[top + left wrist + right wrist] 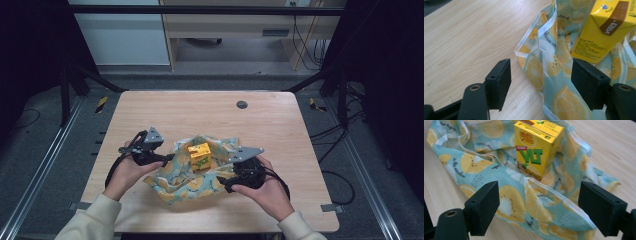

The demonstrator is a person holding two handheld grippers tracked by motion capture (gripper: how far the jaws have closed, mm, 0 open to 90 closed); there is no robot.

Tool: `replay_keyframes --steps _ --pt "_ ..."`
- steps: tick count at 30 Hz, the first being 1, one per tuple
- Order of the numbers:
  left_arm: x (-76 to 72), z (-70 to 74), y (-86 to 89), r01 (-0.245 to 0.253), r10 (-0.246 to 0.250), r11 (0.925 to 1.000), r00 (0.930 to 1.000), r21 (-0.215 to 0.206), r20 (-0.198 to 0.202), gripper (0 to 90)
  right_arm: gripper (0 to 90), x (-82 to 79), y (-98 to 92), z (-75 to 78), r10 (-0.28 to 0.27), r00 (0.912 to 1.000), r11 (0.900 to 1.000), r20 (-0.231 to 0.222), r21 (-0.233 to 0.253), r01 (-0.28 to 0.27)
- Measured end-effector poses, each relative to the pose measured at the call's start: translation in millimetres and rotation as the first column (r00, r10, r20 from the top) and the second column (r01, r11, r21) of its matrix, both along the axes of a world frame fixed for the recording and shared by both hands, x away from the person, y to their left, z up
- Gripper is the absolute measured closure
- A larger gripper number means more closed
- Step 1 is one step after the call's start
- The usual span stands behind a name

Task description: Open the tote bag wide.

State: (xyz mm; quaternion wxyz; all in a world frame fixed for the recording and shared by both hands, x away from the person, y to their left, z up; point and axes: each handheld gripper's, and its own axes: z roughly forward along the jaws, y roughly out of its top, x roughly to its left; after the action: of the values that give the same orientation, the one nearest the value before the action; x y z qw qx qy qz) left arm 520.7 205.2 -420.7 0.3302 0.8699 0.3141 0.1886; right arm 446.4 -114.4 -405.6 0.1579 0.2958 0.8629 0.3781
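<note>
High view: fixed above the near edge, facing forward and down; takes in the whole desk and the floor beyond.
Left gripper view: low, riding the left claw, close on the cloth edge.
Right gripper view: low, riding the right claw, close across the cloth.
Shared: all three hold the yellow carton on the cloth.

The yellow drink carton reads "VLT" in green letters, with "Vita" on its top.
</note>
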Motion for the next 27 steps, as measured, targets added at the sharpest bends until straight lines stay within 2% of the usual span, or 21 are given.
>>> replay_keyframes --steps 4,5,6,7,8,9,10,11,12,14,15,16,17,22,27 --pt "6.3 -6.9 -4.4 -0.004 0.004 0.9999 0.9998 0.014 -0.018 35.5 19.9 4.6 7.9 -9.3 0.026 0.9991 1.000 -0.032 -0.010 -0.027" --pt "8.2 -10.7 -6.6 -0.002 0.003 0.9999 0.9997 0.017 -0.026 38.4 28.0 7.3 10.5 -18.2 0.027 0.9979 0.999 -0.059 -0.034 -0.029" --pt "8.2 -10.7 -6.6 -0.002 0.003 0.9999 0.9997 0.017 -0.026 41.5 28.0 7.3 10.5 -18.2 0.027 0.9979 0.999 -0.059 -0.034 -0.029" --pt "8.5 -12.6 -7.8 0.004 -0.003 0.9999 0.9997 0.016 -0.026 45.8 42.1 9.5 9.7 -26.7 0.033 0.9957 0.999 -0.086 -0.033 -0.036" --pt "8.1 -14.0 -9.2 0.006 -0.006 0.9998 0.9996 0.021 -0.027 45.8 42.1 9.5 9.7 -26.7 0.033 0.9957 0.999 -0.086 -0.033 -0.036" --pt "7.6 -16.1 -10.6 0.008 -0.007 0.9997 0.9998 0.024 -0.016 57.4 55.3 9.6 7.3 -33.1 0.036 0.9941 0.999 -0.103 -0.029 -0.039" --pt "7.2 -18.1 -12.1 0.013 -0.012 0.9994 0.9998 0.033 -0.016 57.4 55.3 9.6 7.3 -33.1 0.036 0.9941 0.999 -0.103 -0.029 -0.039" --pt "7.3 -22.5 -14.4 0.019 -0.018 0.9992 0.9995 0.036 -0.025 64.7 66.8 9.2 4.5 -38.1 0.031 0.9925 0.999 -0.118 -0.027 -0.035" --pt "7.3 -22.5 -14.4 0.019 -0.018 0.9992 0.9995 0.036 -0.025 69.1 66.8 9.2 4.5 -38.1 0.031 0.9925 0.999 -0.118 -0.027 -0.035" --pt "7.1 -26.2 -16.5 0.013 -0.012 0.9986 0.9997 0.052 -0.023 72.1 76.5 8.1 2.0 -41.4 0.027 0.9916 0.999 -0.126 -0.032 -0.031" --pt "7.8 -28.6 -16.4 0.003 -0.002 0.9985 0.9998 0.055 -0.021 78.5 83.2 7.6 -0.3 -43.7 0.031 0.9909 0.999 -0.131 -0.040 -0.036" --pt "7.8 -28.6 -16.4 0.003 -0.002 0.9985 0.9998 0.055 -0.021 81.1 83.2 7.6 -0.3 -43.7 0.031 0.9909 0.999 -0.131 -0.040 -0.036" --pt "8.1 -29.7 -16.0 -0.006 0.007 0.9987 0.9997 0.050 -0.021 83.4 87.0 7.2 -2.3 -45.7 0.028 0.9901 0.999 -0.138 -0.039 -0.034" --pt "8.0 -34.6 -12.3 -0.030 0.031 0.9990 0.9995 0.034 -0.009 88.9 89.5 7.2 -9.2 -49.7 0.013 0.9869 0.999 -0.161 -0.044 -0.021" --pt "6.6 -40.0 -12.0 -0.036 0.035 0.9972 0.9992 0.066 0.019 89.5 90.0 5.6 -18.8 -59.3 0.000 0.9823 0.999 -0.187 -0.051 -0.010"
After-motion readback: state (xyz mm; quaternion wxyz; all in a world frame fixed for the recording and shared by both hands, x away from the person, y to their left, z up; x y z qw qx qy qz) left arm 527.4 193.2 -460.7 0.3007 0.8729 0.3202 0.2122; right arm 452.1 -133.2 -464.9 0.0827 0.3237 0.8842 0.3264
